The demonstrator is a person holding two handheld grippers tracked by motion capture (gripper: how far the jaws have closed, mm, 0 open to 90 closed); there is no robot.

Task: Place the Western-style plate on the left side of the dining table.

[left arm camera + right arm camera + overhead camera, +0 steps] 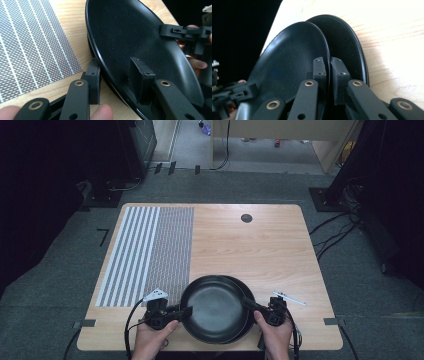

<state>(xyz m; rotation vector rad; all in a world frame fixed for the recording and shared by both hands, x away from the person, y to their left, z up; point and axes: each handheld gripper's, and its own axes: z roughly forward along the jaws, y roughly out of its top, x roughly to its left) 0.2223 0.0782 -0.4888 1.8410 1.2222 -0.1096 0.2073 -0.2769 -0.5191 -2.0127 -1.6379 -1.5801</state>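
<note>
On the wooden table (260, 245), near its front edge, we have two black plates stacked, the top plate (215, 307) shifted a little to our left so that the bottom plate (248, 292) shows as a dark crescent along the right side. Left of the plates lies a striped and dotted grey mat (147, 252), flat on the wood and reaching almost to the top plate's rim. Farther back sits a small dark round disc (246, 218) set in the table top, and to the right of the plates lies a slim white pen-like object (289, 298), apart from them.

We hold the left gripper (117, 80) at the top plate's left rim: one jaw sits under the rim on the outside, the other lies over the inner surface, and a clear gap shows between the outer pad and the rim, so the jaws straddle the edge loosely rather than pinching it. We hold the right gripper (328, 80) at the opposite rim, its two pads pressed close together on the edge of the top plate, clamping it above the bottom plate.
</note>
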